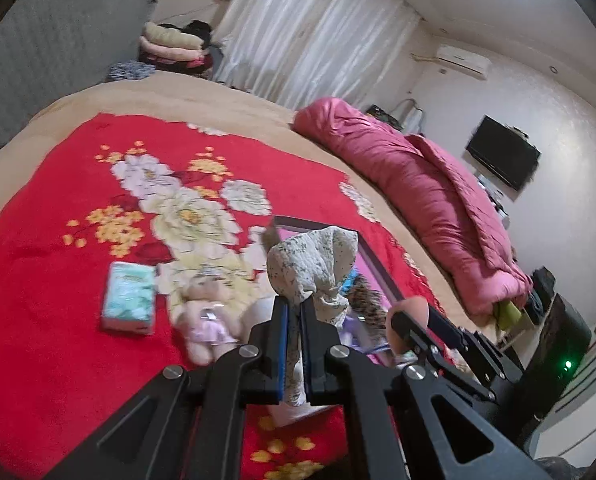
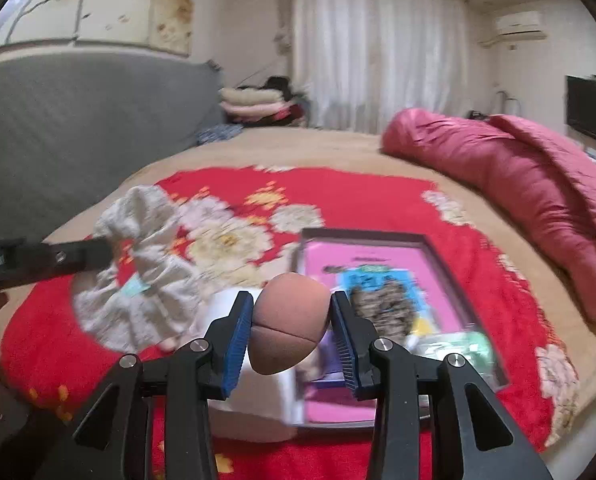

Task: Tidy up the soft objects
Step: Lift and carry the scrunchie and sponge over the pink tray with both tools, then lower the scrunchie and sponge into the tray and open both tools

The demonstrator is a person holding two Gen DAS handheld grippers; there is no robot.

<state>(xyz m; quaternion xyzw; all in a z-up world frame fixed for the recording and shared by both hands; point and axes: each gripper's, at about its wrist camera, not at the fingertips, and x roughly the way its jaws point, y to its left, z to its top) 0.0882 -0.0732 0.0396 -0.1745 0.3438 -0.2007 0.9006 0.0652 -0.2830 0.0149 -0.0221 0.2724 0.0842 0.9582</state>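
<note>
While carrying two soft things above the bed, hold both grips firm and release nothing until over the box.

Left gripper: clenched tight on a speckled cloth, pinched at a gathered neck, with the bulk bunched above the pads and a tail hanging down between the fingers. Right gripper: grasping a brown egg-shaped sponge across its middle, pads pressing each flank, jaws partly apart around it.

Judged as mid-carry toward the dark-framed box with the pink lining, lying on the red floral blanket. Best to bring each load over a bare part of the pink lining, lower before letting go, and drop one at a time to avoid crowding the two tools. Mind the loose cloth: likely to drape over the rim unless lowered well inside. Mind the sponge too: round and springy, likely to roll or bounce out if released from high up.

Seen only from the left wrist: a small doll and a teal packet lying side by side on the blanket, not yet boxed, and the right tool with its sponge off to the side. Seen only from the right wrist: the full box interior, a green packet already in its near corner, and the cloth's whole spread, with a small tag. White object beside the box: too blurred to name.
</note>
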